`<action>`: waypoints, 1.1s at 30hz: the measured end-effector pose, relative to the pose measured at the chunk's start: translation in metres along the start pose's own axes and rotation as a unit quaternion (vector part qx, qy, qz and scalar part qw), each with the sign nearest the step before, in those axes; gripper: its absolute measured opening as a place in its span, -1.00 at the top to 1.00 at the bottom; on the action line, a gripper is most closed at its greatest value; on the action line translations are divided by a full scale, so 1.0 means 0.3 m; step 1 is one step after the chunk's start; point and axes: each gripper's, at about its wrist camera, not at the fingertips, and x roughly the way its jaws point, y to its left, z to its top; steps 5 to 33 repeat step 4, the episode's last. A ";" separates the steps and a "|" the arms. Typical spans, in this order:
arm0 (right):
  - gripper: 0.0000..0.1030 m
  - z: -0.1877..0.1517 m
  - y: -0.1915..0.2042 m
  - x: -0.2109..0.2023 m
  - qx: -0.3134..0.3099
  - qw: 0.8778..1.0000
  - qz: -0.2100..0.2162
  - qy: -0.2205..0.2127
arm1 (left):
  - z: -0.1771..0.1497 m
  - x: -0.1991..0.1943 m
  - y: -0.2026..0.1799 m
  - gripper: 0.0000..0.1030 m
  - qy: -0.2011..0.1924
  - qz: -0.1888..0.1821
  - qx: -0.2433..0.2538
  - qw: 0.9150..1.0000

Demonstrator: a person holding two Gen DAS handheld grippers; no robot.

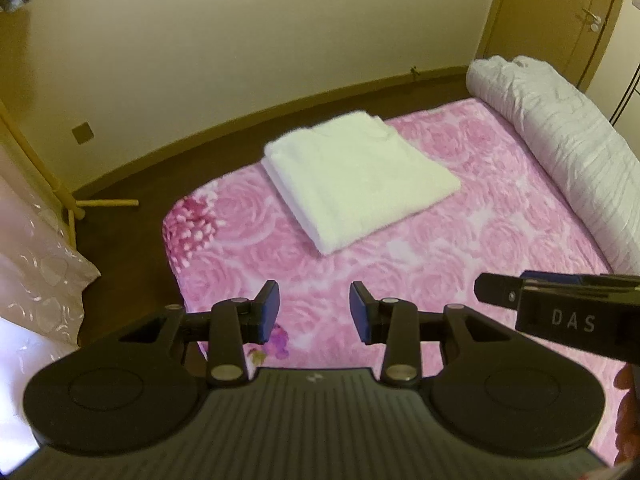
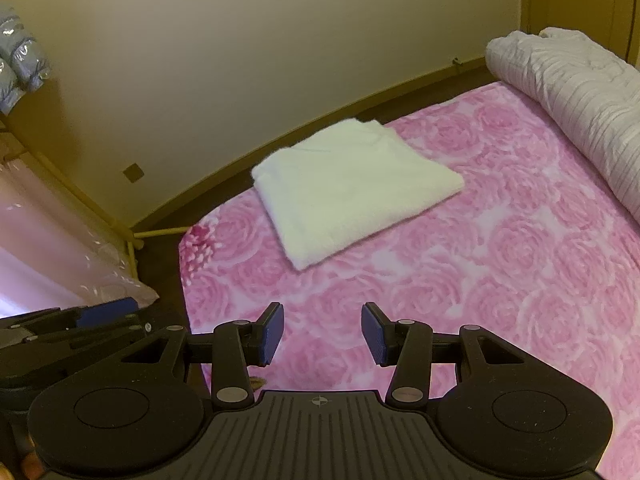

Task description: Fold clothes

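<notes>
The white, soft cloth garment (image 1: 360,178) lies folded into a neat, thick rectangle on the pink rose-patterned plush blanket (image 1: 460,248) near the bed's far edge, well apart from both tools, so the folding looks done — or between pieces. Any next move would call for reaching forward to smooth or lift the bundle, or to fetch another piece, though none is in view. The left gripper (image 1: 314,306) and the right gripper (image 2: 322,334) both hang above the blanket with jaws spread wide — grasping nothing, touching nothing.
</notes>
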 end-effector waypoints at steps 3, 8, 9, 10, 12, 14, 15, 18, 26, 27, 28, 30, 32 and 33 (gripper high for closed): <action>0.09 -0.002 0.002 -0.012 0.002 1.000 -0.001 -0.004 | 0.007 -0.012 -0.001 0.17 -0.001 0.001 -0.002 1.000; 0.09 -0.004 0.002 -0.017 0.002 1.000 -0.002 -0.006 | 0.009 -0.016 -0.001 0.16 -0.001 0.002 -0.002 1.000; 0.09 -0.004 0.002 -0.017 0.002 1.000 -0.002 -0.006 | 0.009 -0.016 -0.001 0.16 -0.001 0.002 -0.002 1.000; 0.09 -0.004 0.002 -0.017 0.002 1.000 -0.002 -0.006 | 0.009 -0.016 -0.001 0.16 -0.001 0.002 -0.002 1.000; 0.09 -0.004 0.002 -0.017 0.002 1.000 -0.002 -0.006 | 0.009 -0.016 -0.001 0.16 -0.001 0.002 -0.002 1.000; 0.09 -0.004 0.002 -0.017 0.002 1.000 -0.002 -0.006 | 0.009 -0.016 -0.001 0.16 -0.001 0.002 -0.002 1.000; 0.09 -0.004 0.002 -0.017 0.002 1.000 -0.002 -0.006 | 0.009 -0.016 -0.001 0.16 -0.001 0.002 -0.002 1.000; 0.09 -0.004 0.002 -0.017 0.002 1.000 -0.002 -0.006 | 0.009 -0.016 -0.001 0.16 -0.001 0.002 -0.002 1.000; 0.09 -0.004 0.002 -0.017 0.002 1.000 -0.002 -0.006 | 0.009 -0.016 -0.001 0.16 -0.001 0.002 -0.002 1.000; 0.09 -0.004 0.002 -0.017 0.002 1.000 -0.002 -0.006 | 0.009 -0.016 -0.001 0.16 -0.001 0.002 -0.002 1.000; 0.09 -0.004 0.002 -0.017 0.002 1.000 -0.002 -0.006 | 0.009 -0.016 -0.001 0.16 -0.001 0.002 -0.002 1.000; 0.09 -0.004 0.002 -0.017 0.002 1.000 -0.002 -0.006 | 0.009 -0.016 -0.001 0.16 -0.001 0.002 -0.002 1.000; 0.09 -0.004 0.002 -0.017 0.002 1.000 -0.002 -0.006 | 0.009 -0.016 -0.001 0.16 -0.001 0.002 -0.002 1.000; 0.09 -0.004 0.002 -0.017 0.002 1.000 -0.002 -0.006 | 0.009 -0.016 -0.001 0.16 -0.001 0.002 -0.002 1.000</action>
